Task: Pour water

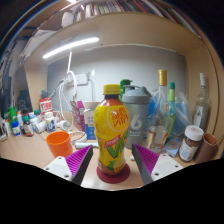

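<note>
Two purple pads [80, 160] on the fingers of the gripper [112, 163] sit closest to the camera, one on each side of a bottle [112, 135]. One bottle stands right between the jaws, straight up and down, with its yellow cap [113, 90] on top and its long side pointing up. It has a bright yellow and green label, and its round red bottom [113, 174] rests on the table [30, 152]. Both pads look like they touch the sides of the bottle, but I cannot tell for sure if they squeeze it or just sit beside it (the pads tilt outward at their tops). One orange cup [60, 143] waits just off to the left of the jaws, near the bottle and a little farther back; it is open at the top. That cup is probably where the water should go, so the bottle would need to lift and tip to the left. One brown jar [190, 143] with a white lid stands off to the right of the jaws. Far beyond the fingers, along the wall, there are lots of other bottles and small things, too many and too crowded to count well. One gray pitcher [136, 101] stands straight behind the bottle.
</note>
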Demonstrator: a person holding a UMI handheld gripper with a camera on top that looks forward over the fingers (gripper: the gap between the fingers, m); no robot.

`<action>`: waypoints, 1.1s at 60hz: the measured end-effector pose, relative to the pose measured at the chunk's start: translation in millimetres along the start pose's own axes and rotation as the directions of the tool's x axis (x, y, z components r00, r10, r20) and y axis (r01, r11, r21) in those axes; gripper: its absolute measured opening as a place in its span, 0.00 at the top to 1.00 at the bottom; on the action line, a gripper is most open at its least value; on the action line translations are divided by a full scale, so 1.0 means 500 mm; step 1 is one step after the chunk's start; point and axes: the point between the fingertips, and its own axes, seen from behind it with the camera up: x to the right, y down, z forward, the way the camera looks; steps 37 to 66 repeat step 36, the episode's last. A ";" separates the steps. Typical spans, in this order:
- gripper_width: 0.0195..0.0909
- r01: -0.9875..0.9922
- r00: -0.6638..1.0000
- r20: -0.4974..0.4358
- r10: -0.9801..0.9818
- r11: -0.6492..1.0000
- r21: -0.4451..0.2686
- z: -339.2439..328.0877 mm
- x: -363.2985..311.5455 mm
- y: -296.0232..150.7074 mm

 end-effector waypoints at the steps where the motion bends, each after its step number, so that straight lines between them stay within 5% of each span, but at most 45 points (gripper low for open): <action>1: 0.08 0.000 1.000 0.000 0.000 1.000 0.001 -0.006 -0.001 0.000; 11: 0.09 0.016 1.000 -0.020 -0.015 1.000 0.006 -0.136 -0.016 0.007; 36: 0.08 -0.014 0.997 -0.076 0.025 0.990 0.142 -0.585 -0.125 -0.015; 66: 0.08 -0.014 0.997 -0.076 0.025 0.990 0.142 -0.585 -0.125 -0.015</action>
